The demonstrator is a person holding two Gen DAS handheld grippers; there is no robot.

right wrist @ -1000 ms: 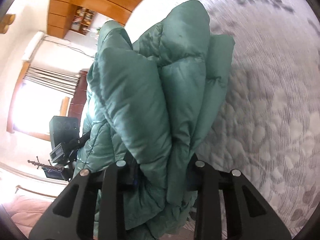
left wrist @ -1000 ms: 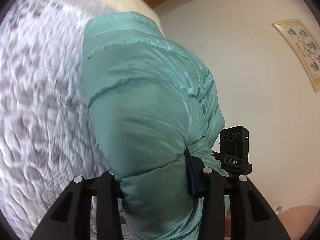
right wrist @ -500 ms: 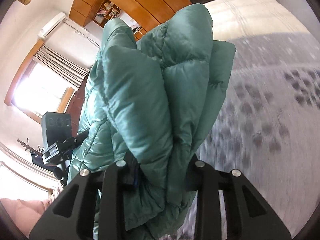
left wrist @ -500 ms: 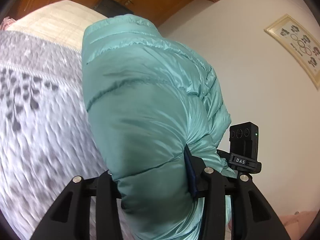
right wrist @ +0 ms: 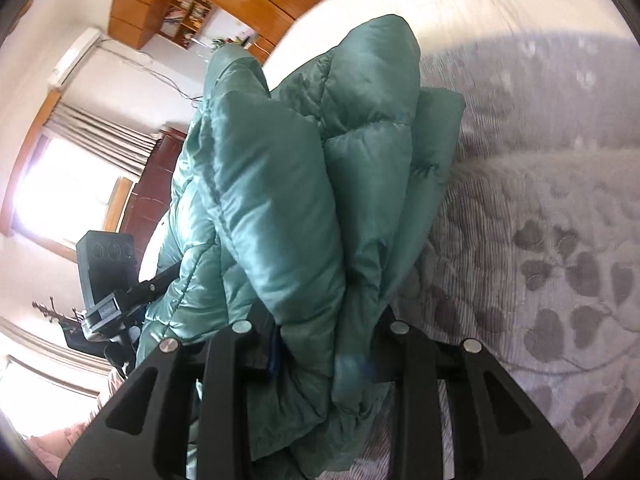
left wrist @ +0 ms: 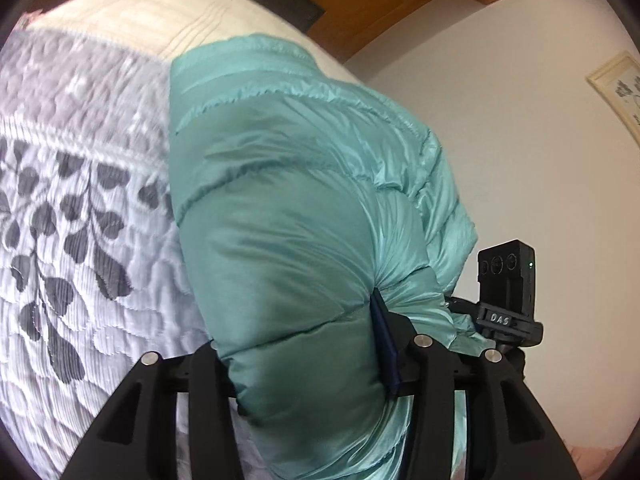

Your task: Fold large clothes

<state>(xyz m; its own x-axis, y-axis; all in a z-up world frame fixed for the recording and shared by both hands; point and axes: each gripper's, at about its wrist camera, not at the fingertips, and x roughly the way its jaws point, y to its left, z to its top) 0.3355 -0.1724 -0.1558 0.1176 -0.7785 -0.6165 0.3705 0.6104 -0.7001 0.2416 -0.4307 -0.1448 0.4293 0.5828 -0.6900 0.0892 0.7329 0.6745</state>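
Note:
A puffy teal down jacket (left wrist: pixel 280 220) hangs bunched between both grippers above the bed. In the left wrist view my left gripper (left wrist: pixel 304 344) has a thick fold of it between its fingers. The blue pad (left wrist: pixel 382 328) still dents the fabric while the jaws are opening. The right wrist view shows my right gripper (right wrist: pixel 320 332) shut on several stacked layers of the jacket (right wrist: pixel 280 200). Each view catches the other gripper's black camera block, the right one (left wrist: pixel 508 288) and the left one (right wrist: pixel 104 264), beside the jacket.
Below lies a grey-white quilt with a dark leaf print (left wrist: pixel 80 220) (right wrist: pixel 540 240), ending in a cream band (left wrist: pixel 140 12). A white wall with a framed picture (left wrist: pixel 616 92) is on the right. Wooden cupboards, shelves and a curtained bright window (right wrist: pixel 60 184) stand beyond the bed.
Both grippers have carried the jacket across the bed toward its cream end and slightly lower. The quilt's leaf print now shows sharper. The hold on the jacket looks the same.

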